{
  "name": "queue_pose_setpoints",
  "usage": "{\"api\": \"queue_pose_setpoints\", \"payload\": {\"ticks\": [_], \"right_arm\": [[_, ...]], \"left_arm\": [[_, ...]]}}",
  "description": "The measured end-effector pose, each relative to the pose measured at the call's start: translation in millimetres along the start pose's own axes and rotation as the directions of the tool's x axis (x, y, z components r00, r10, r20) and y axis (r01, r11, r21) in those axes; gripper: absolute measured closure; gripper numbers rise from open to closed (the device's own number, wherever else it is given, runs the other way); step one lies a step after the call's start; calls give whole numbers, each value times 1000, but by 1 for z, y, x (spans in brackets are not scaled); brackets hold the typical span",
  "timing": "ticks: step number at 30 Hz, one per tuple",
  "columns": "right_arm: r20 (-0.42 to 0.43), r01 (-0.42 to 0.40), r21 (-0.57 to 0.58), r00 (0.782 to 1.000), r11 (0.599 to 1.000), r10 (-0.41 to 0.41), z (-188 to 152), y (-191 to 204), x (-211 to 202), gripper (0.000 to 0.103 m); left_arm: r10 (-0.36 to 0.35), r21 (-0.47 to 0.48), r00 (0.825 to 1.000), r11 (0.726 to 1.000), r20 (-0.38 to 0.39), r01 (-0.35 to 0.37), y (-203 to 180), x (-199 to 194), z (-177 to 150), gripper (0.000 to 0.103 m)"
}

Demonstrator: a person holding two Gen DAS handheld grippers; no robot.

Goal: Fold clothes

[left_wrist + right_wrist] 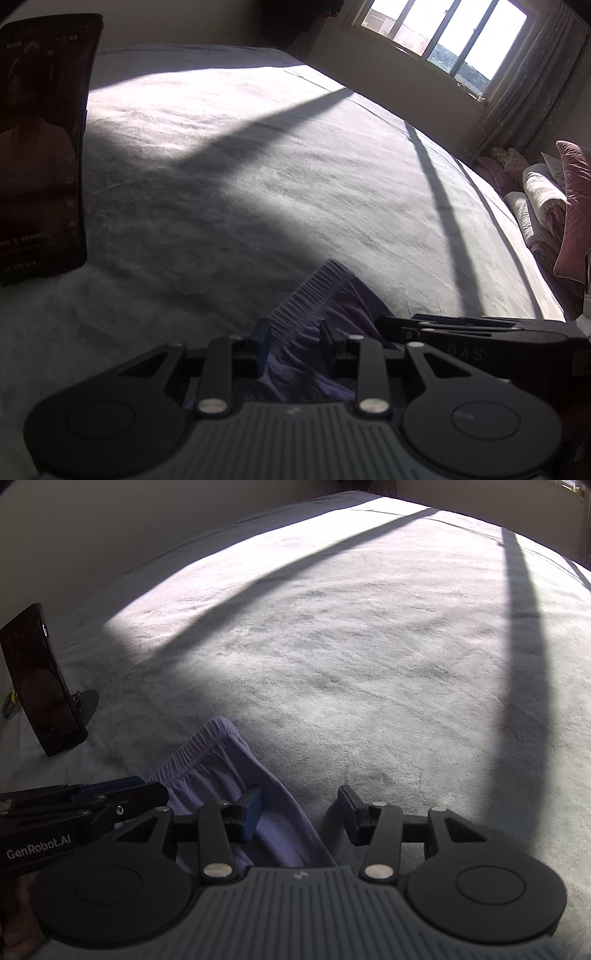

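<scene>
Purple shorts (pixel 221 775) lie on near edge of grey bed (pixel 332 646). Left gripper (pixel 295 341) narrow, cloth bunched between pads, likely pinching to lift waistband. Right gripper (pixel 300 805) half wide, holding nothing, ready for next grab.

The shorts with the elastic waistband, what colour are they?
The shorts are plain lavender purple, clearest in the right wrist view.

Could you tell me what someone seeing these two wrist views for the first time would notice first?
Probably the wide grey bed cover, crossed by bright sunlight and long dark shadow bars. Next, the purple garment with a gathered waistband, lying at the near edge; the left hand-held gripper has cloth between its fingers, and the right hand-held gripper stands open at the garment's edge. A dark phone stands propped on the left.
</scene>
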State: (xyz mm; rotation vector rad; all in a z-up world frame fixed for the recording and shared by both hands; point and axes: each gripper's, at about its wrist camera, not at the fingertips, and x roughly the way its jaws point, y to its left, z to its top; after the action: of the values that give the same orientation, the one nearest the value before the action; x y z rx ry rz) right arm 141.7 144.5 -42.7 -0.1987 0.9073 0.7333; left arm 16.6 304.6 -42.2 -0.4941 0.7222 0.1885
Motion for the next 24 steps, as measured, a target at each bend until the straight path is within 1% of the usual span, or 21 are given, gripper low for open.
{"api": "queue_pose_setpoints", "payload": {"ticks": [1, 3, 4, 5, 6, 9, 11, 15, 19, 24], "right_arm": [[7, 4, -6, 1000, 1000, -4, -2, 1, 0, 54], [13, 3, -14, 1000, 1000, -3, -4, 4, -1, 66], [11, -5, -18, 1000, 1000, 6, -4, 5, -1, 83], [9, -13, -22, 1000, 1000, 13, -3, 7, -1, 98], [11, -7, -32, 1000, 999, 7, -2, 9, -1, 102], [26, 49, -82, 999, 995, -47, 1, 16, 1, 102], [28, 71, -92, 997, 993, -69, 6, 15, 4, 102], [38, 93, -77, 995, 993, -91, 21, 7, 10, 102], [49, 98, -74, 994, 992, -95, 37, 6, 19, 102], [72, 100, -87, 993, 991, -94, 55, 16, 22, 103]], "left_arm": [[0, 1, 1000, 1000, 0, 0, 0, 0, 0, 72], [0, 4, 1000, 1000, 0, 0, 0, 0, 0, 72], [0, 4, 1000, 1000, 0, 0, -1, 1, 0, 72], [0, 4, 1000, 1000, 0, 0, -1, 0, -1, 72], [-1, 4, 1000, 1000, 0, 1, 0, 0, -1, 72], [-1, 2, 1000, 1000, -1, 1, 1, 0, -1, 72], [-3, 1, 1000, 1000, -1, 3, 2, -1, 0, 72], [-9, -7, 1000, 1000, -3, 9, 4, -1, 0, 72], [-18, -21, 1000, 1000, -4, 17, 7, -1, 0, 72], [-23, -37, 1000, 999, -3, 23, 9, -2, 1, 72]]}}
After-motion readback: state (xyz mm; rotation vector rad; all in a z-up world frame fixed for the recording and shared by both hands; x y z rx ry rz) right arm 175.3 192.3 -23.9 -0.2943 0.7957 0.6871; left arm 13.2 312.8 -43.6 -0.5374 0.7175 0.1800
